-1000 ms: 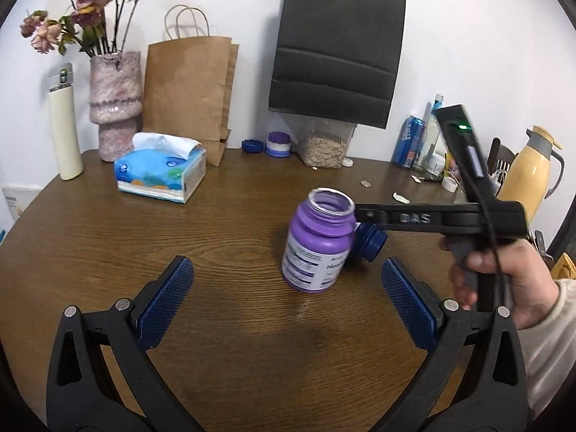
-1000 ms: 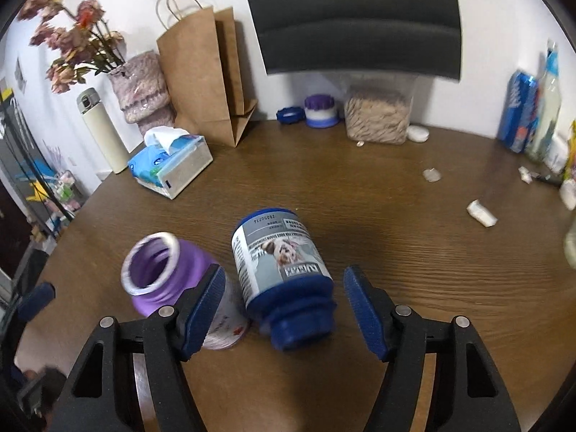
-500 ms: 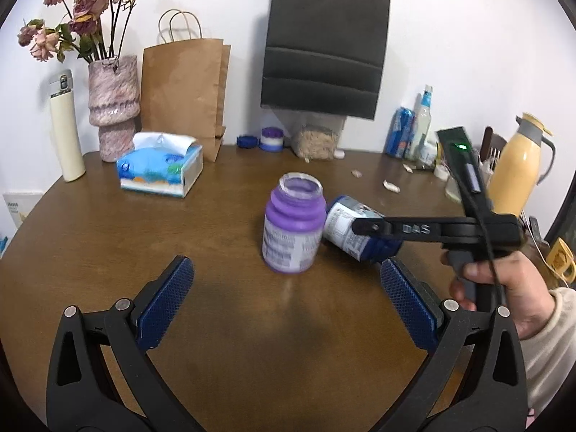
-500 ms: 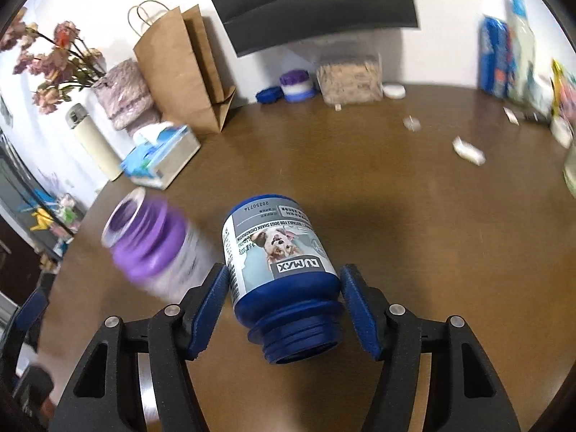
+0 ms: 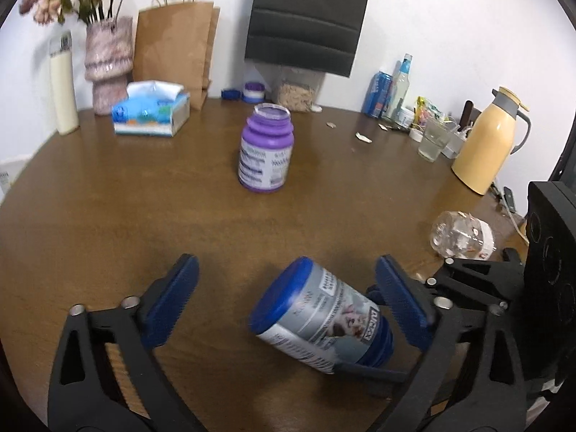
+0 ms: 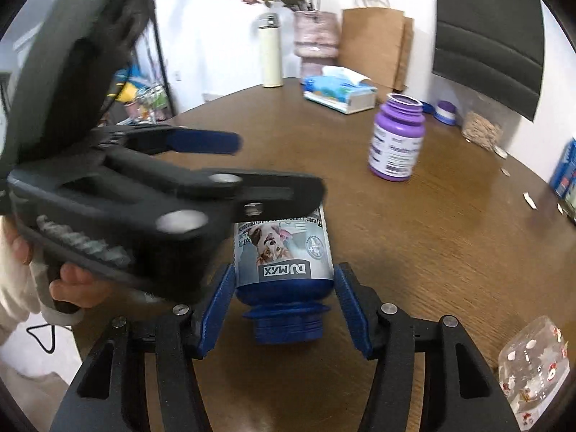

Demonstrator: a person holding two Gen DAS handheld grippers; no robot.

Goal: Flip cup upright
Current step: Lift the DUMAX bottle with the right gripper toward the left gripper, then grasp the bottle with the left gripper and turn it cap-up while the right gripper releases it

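Observation:
A clear glass cup (image 5: 462, 235) with small printed figures lies on its side near the table's right edge; it also shows in the right wrist view, low right (image 6: 536, 370). My right gripper (image 6: 284, 270) is shut on a blue jar (image 6: 284, 252), which lies on its side with its open neck toward the camera. My left gripper (image 5: 286, 262) stands open just above the table, with the blue jar (image 5: 320, 316) lying between its fingers untouched. A purple jar (image 5: 265, 151) stands upright in the middle of the table, open-mouthed.
The round wooden table (image 5: 108, 216) carries a tissue box (image 5: 151, 113), vase (image 5: 108, 61), white flask (image 5: 63, 82) and paper bag (image 5: 172, 43) at the back left. A yellow jug (image 5: 489, 147), drinking glass (image 5: 432, 140) and bottles stand back right.
My right gripper closed on the blue jar and drew it away from the purple jar toward the near edge. My left gripper pulled back, and the blue jar now lies between its fingers.

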